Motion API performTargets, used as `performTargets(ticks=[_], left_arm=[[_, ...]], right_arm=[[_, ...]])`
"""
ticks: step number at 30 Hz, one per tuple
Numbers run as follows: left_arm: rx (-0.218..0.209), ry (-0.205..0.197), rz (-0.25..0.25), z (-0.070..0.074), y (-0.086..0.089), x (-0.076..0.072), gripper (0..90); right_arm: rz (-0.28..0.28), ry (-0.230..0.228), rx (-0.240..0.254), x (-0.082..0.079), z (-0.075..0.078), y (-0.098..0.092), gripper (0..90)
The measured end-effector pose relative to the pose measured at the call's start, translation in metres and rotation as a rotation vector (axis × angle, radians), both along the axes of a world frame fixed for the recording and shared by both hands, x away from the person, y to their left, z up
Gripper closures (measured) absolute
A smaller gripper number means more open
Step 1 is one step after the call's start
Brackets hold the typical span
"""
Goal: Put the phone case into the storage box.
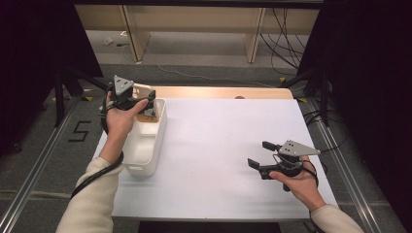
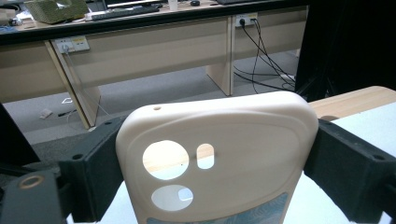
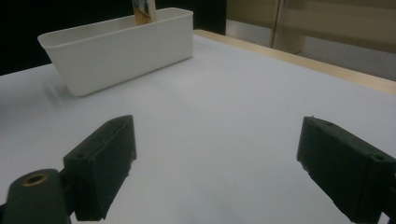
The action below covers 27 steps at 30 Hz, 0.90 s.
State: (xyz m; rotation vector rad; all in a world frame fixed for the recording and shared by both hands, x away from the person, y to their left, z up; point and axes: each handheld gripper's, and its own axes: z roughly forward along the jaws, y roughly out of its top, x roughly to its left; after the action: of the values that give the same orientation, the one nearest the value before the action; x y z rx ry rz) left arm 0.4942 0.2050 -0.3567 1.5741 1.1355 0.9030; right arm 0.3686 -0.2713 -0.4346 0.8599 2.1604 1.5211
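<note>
The white table (image 1: 218,155) is bordered at its far edge by a bare wooden strip (image 1: 223,92), and beyond that the floor drops away toward desks. A white bin (image 1: 145,145) stands along the table's left edge, its long side running front to back; the bin's near end sits well short of the front edge. The wide middle of the table, from the bin across to the right gripper, is taken up by nothing seen in the high view. On the right, dark screens stand close beside the table edge.

The left gripper (image 1: 145,99) is held over the far end of the bin. A cream phone case (image 2: 219,158) is pinched between its two black jaws, which press on the case's long sides, so the jaws are spread wide by the case itself. The case is held upright, camera cutouts toward the gripper's camera, its lower end with a printed patch reaching down into the bin's far end.

The right gripper (image 1: 265,154) is held low over the table near the right front corner, well apart from the bin. Its jaws are spread wide with nothing between them, only bare table being seen through the gap.
</note>
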Motion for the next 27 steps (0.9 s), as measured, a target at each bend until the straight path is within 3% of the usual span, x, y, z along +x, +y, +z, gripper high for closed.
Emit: performTargets(ticks=[27], left_arm=[[-0.011, 0.017, 0.008, 0.000, -0.001, 0.015, 10.7]], right_arm=[[0.001, -0.001, 0.001, 0.000, 0.000, 0.000, 13.2]])
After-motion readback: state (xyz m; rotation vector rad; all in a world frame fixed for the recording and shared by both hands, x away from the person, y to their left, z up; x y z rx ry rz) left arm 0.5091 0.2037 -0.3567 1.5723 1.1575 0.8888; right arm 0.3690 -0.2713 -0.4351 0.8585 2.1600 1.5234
